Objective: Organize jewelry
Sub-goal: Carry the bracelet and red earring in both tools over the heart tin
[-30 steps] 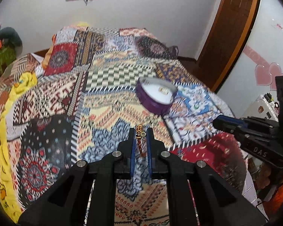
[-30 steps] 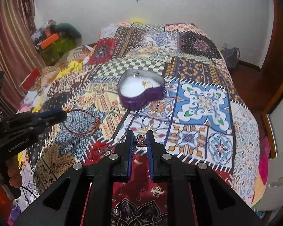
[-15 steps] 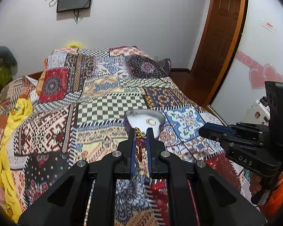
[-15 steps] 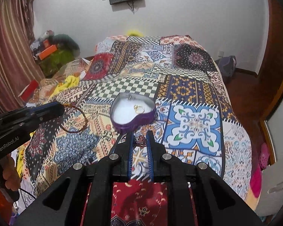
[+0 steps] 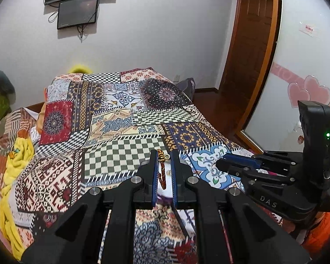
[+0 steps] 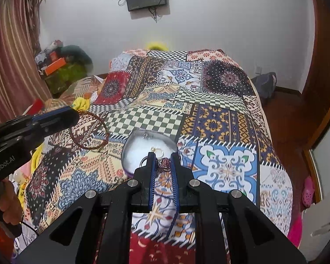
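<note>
Bracelet (image 6: 89,131), braided red-brown with gold beads, clamped in left gripper (image 5: 164,157), held above quilt (image 6: 211,118). Right gripper (image 6: 162,161) clamped on purple-stone ring (image 6: 164,164), over near rim of heart-shaped box (image 6: 129,151); gold ring (image 6: 157,150) inside.

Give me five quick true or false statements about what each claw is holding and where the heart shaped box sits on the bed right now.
1. The left claw grips a braided bracelet. True.
2. The right claw is open with nothing in it. False: it is shut on a purple-stoned ring.
3. The heart-shaped box sits lidless on the patchwork bedspread. True.
4. The box holds nothing. False: a gold ring lies on its white lining.
5. The bracelet lies flat on the bedspread. False: it hangs from the left claw above the bedspread.
</note>
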### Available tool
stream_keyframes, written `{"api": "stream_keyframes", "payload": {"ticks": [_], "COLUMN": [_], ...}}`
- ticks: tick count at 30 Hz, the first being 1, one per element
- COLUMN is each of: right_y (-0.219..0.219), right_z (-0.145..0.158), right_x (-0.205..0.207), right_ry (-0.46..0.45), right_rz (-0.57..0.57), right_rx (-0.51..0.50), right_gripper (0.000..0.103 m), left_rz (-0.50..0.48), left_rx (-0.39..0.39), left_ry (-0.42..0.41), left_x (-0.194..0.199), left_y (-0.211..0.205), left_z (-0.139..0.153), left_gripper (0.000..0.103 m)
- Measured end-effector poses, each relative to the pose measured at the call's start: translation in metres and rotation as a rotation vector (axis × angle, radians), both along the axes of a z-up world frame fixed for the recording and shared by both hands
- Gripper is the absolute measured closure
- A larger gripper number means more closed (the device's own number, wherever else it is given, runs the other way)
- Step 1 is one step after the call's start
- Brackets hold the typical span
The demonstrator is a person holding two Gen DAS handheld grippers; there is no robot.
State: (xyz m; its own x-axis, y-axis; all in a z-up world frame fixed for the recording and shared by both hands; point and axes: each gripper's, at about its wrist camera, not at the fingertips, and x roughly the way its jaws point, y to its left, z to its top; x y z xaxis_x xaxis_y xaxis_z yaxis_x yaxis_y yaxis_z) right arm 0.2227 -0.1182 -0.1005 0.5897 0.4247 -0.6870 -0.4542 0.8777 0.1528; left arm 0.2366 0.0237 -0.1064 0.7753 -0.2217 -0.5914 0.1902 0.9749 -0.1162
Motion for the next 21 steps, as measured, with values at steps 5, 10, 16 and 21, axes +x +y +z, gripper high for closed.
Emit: {"api": "stream_keyframes", "payload": {"ticks": [5,10,16,21], "right_y": [0.003,0.006,0.011,0.017], "right_z": [-0.001,-0.008,-0.018,-0.027], "right_x": [0.013,0.023,0.031,0.036], "right_ry": [-0.001,0.006,0.028,0.054], "right_rz": [0.008,0.015,0.027,0.054], "right_rx": [0.0,-0.011,-0.029,-0.039], "right_gripper": [0.091,0.091,0.091,0.091], "left_rz": [-0.024,-0.063,-0.072,-0.039], "left_rx": [-0.018,-0.054,-0.068,-0.056], "left_ry": [0.028,0.08,0.155,0.207], "left_x": [0.017,0.034,0.054,0.067], "left_y": [-0.004,-0.007,-0.005,0.003], "left_z": [-0.009,-0.024,-0.05,-0.07], "left_gripper": [0.094,0.094,0.094,0.094]}}
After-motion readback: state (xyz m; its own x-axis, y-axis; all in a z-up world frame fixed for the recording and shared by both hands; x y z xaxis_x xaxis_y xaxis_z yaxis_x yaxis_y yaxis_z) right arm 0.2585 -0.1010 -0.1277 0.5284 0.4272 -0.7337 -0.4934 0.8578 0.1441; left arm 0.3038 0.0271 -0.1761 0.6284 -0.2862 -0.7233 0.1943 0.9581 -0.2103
